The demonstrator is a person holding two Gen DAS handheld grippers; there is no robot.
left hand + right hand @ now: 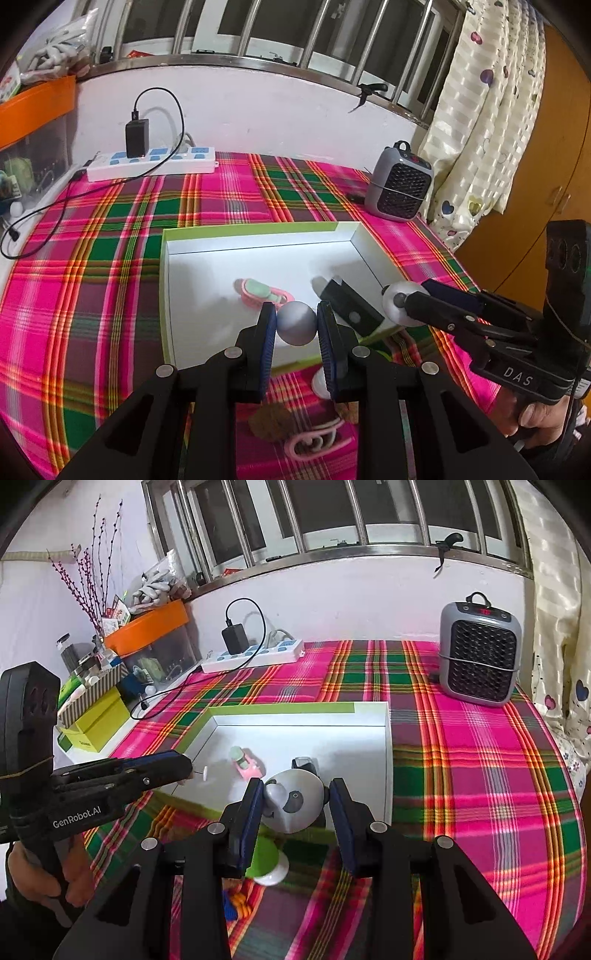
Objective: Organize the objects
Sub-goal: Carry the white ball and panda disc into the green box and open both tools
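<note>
Lower centre of the left wrist view: left gripper pinching a plain grey ball, both blue pads touching its sides, held over the near edge of a white box with a green rim. Lower centre of the right wrist view: right gripper clamped on a round grey panda-faced toy, one finger against each side, also just above the box's near edge. Inside the box, near the middle of its floor, a pink and green toy; just right of it, a black object too blurred to identify. Below the grippers, on the pink and green plaid cloth outside the box, a green and white item and a pink loop-shaped clip. Upper right on the cloth, a small grey heater, well apart from the box. Upper left by the wall, a white power strip with a black charger plugged in.
</note>
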